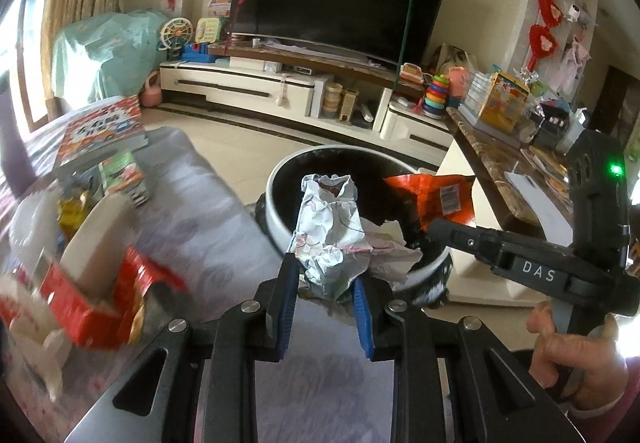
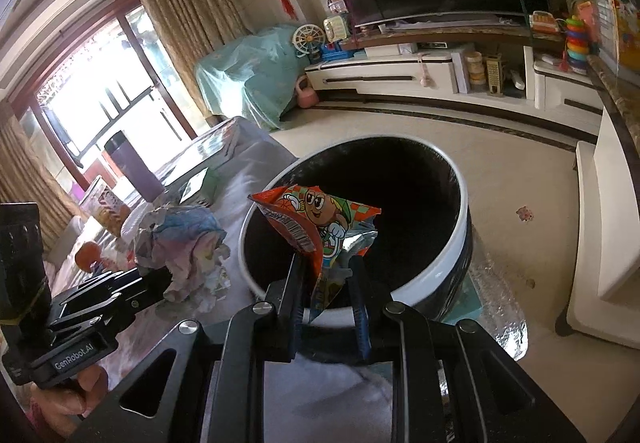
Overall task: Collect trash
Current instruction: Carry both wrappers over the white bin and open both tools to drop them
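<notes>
My left gripper (image 1: 325,272) is shut on a wad of crumpled printed paper (image 1: 328,235), held just over the near rim of a round trash bin (image 1: 277,212) with a white wall and black inside. More crumpled paper lies inside the bin. My right gripper (image 2: 328,270) is shut on an orange snack wrapper (image 2: 320,228) with a cartoon figure, above the bin's (image 2: 464,211) near edge. In the left wrist view the right gripper (image 1: 432,228) reaches in from the right with the wrapper (image 1: 438,199). In the right wrist view the left gripper (image 2: 162,279) and its paper wad (image 2: 180,243) show at the left.
A cloth-covered table (image 1: 208,211) beside the bin carries a red box (image 1: 96,299), a white bottle (image 1: 98,239) and a book (image 1: 100,131). A purple cup (image 2: 132,167) stands further back. A marble counter (image 1: 496,163) runs along the right, and a TV stand (image 1: 248,87) faces me.
</notes>
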`<state>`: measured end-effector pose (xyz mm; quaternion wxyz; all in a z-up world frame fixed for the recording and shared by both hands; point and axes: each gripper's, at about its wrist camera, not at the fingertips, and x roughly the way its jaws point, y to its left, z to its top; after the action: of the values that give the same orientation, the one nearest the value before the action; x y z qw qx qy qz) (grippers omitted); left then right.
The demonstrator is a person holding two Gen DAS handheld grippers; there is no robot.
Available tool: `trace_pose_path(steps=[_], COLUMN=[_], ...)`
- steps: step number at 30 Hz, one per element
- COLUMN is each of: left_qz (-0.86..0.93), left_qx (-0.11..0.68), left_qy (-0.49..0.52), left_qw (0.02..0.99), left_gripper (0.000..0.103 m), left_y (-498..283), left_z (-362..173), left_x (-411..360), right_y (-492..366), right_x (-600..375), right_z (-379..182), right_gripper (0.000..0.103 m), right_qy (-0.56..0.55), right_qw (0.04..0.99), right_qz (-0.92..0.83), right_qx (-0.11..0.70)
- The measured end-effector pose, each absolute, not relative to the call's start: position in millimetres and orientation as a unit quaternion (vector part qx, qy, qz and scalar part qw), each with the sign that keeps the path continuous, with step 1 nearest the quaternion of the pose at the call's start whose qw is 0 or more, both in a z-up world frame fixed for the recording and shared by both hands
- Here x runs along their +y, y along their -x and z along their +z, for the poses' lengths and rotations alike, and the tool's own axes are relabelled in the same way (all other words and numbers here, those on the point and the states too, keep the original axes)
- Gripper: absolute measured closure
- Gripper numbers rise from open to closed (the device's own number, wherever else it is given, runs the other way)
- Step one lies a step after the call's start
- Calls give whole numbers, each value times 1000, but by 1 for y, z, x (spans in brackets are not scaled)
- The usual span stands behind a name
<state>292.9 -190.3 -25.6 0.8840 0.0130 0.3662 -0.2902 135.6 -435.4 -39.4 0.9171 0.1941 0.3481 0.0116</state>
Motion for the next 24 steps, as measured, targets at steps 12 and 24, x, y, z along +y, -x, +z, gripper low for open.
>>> trace_pose_path(steps=[12,24], left_qz=[-294,-281], left_qx=[376,391], left_qy=[-34,-39], left_qw=[878,875], left_gripper=[78,53], left_y=[-331,-348], left_z=[-31,-37], left_x=[-231,-248], right_y=[-160,-175], right_x=[-457,-471], right_z=[-42,-46], right_gripper=[82,74], right_qy=[-195,-196], right_qw=[914,911], right_qz=[4,-8], right_qx=[356,364])
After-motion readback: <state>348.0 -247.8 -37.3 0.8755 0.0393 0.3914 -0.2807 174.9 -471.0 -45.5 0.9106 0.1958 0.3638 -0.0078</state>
